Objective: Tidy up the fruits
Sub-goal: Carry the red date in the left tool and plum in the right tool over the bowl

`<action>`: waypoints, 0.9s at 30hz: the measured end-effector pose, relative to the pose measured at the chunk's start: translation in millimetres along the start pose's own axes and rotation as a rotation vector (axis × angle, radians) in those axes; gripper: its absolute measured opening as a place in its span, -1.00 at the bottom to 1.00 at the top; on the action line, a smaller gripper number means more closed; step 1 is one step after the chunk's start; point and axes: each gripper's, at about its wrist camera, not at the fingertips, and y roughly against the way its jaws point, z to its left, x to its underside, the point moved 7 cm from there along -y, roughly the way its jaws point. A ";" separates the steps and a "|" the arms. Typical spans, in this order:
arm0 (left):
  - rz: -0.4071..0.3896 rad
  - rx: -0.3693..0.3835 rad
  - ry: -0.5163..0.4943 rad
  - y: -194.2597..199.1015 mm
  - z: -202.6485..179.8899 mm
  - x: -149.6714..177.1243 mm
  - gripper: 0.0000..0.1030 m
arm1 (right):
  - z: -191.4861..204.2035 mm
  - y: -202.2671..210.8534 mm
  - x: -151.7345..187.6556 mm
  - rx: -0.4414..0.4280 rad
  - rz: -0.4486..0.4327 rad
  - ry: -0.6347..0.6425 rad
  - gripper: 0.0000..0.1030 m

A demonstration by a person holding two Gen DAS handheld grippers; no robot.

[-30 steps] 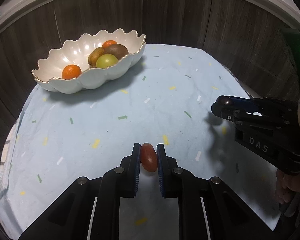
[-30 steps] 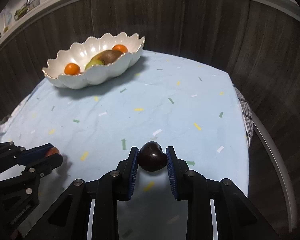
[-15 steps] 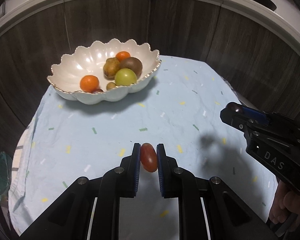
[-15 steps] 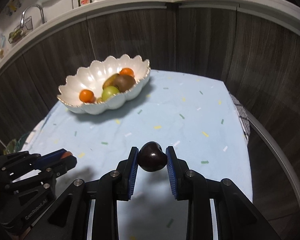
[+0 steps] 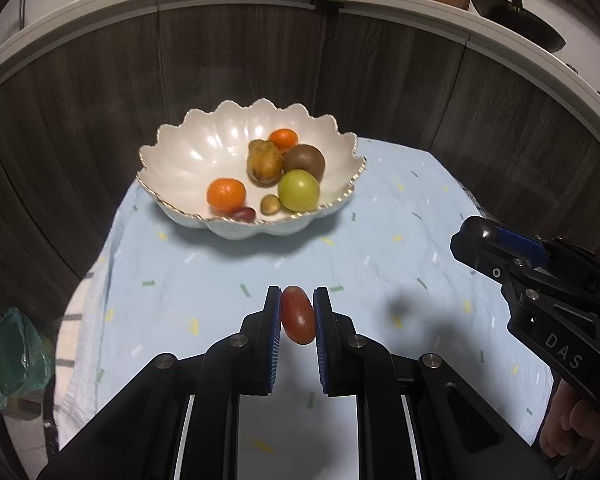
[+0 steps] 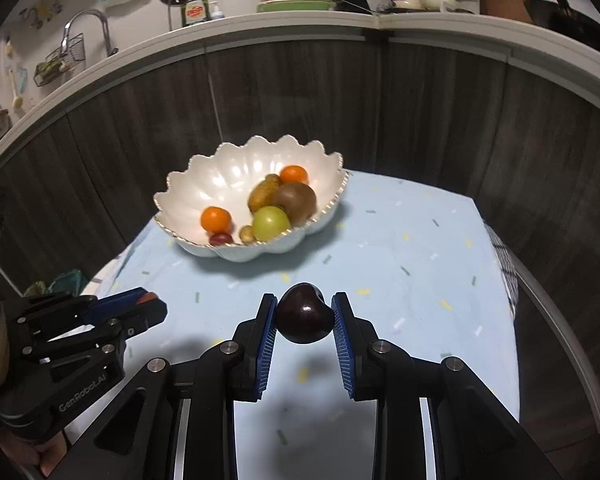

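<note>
Dim overhead light, soft shadows (fisheye-warped edges)

Black tongs (image 5: 296, 312), ribbed blue pads (image 5: 275, 336), silver screws

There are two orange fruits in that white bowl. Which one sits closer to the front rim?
The orange on the left side of the bowl, beside the small red fruit. The other orange lies at the back, behind the brown fruits.

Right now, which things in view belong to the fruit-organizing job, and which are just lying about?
Part of the job:
- left tongs, shut on a red grape tomato
- right tongs, shut on a dark cherry
- scalloped white bowl already holding fruit

Just lying about:
- wok on the counter
- dish soap bottle
- faucet
- green mesh bag
</note>
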 end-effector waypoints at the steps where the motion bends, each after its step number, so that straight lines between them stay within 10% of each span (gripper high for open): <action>1: -0.003 0.000 0.000 0.6 3.3 -2.2 -0.68 | 3.8 0.3 -2.6 0.000 -0.003 0.009 -0.43; 27: -0.065 -0.008 -0.045 9.4 80.5 -71.7 -0.67 | 73.4 -23.2 -60.0 -0.029 -0.041 0.036 -0.43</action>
